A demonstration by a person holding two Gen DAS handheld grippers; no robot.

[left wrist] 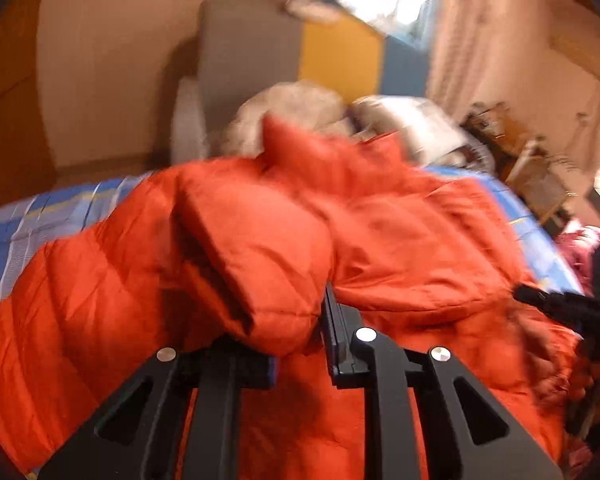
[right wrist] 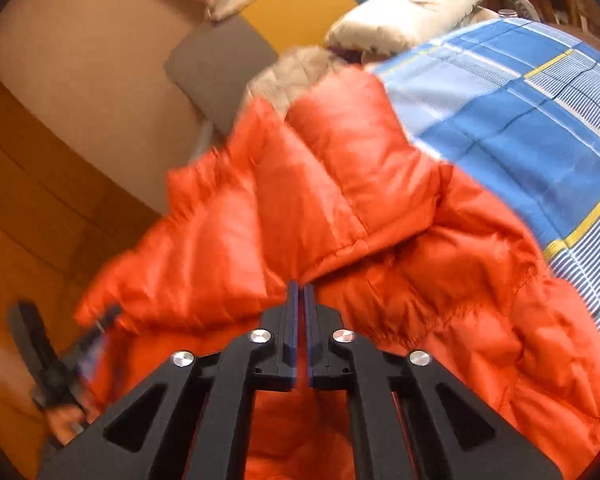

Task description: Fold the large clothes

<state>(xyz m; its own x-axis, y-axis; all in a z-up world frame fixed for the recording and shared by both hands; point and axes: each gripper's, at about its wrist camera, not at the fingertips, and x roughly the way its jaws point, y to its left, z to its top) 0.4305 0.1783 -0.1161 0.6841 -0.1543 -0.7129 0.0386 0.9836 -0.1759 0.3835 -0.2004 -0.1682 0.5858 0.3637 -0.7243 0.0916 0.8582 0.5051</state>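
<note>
A: Where do we have the orange puffer jacket (left wrist: 380,248) right now?

B: It lies spread over the blue plaid bedsheet (right wrist: 520,120), its fur-trimmed hood (right wrist: 296,76) toward the pillow (right wrist: 404,12). Part of it is lifted in a loose fold in front of us.

A: And our grips?

B: Our right gripper (right wrist: 300,292) has its jaws pressed together on a seam edge of the jacket, so we are clamped on fabric there. Our left gripper (left wrist: 296,320) has a thick padded fold, probably a sleeve, bulging between the fingers; one finger is buried under it, but we judge the claw closed on that fold.

A: How will the jacket handle?

B: We expect it to be light for its bulk, soft and springy, with a slick shell. It will likely puff back open after each fold and slide on itself, so pinching the quilted panels risks slipping.

A: So where do we take hold?

B: At stitched seams, the hem or the cuffs, where the fabric is thin and firm, as our right claw does now. We would then press the air out after laying each fold.

A: Any containers to mind?

B: We see none on the bed; the furniture behind is too blurred to tell what it holds.
</note>
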